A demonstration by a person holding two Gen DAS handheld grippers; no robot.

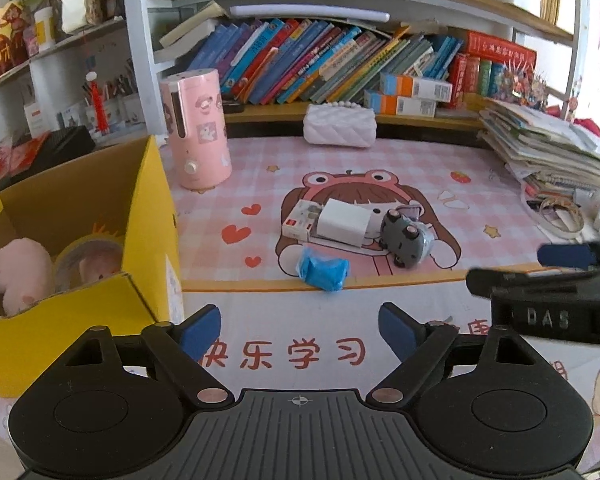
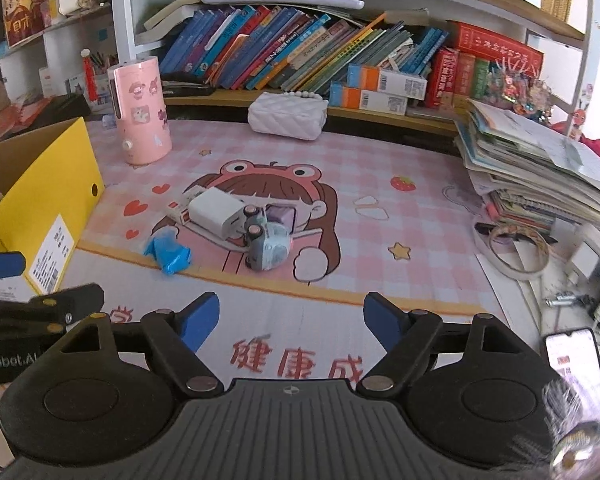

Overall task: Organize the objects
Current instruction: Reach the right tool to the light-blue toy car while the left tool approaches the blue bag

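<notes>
Both the left tool (image 1: 300,330) and right tool (image 2: 291,322) hover spread and empty over the surface (image 2: 400,216), beyond them a crumpled blue wrapper (image 2: 168,254), then a grey toy car (image 2: 266,246) apparently on its side, long axis running near-to-far, beside a white box (image 2: 216,210).

left gripper (image 1: 300,330): hovering angled downward, jaws sitting wide apart, gripping nothing
right gripper (image 2: 291,320): hanging right alongside, tilting down the same way, blue pads (image 2: 201,320) spread, also empty
</notes>
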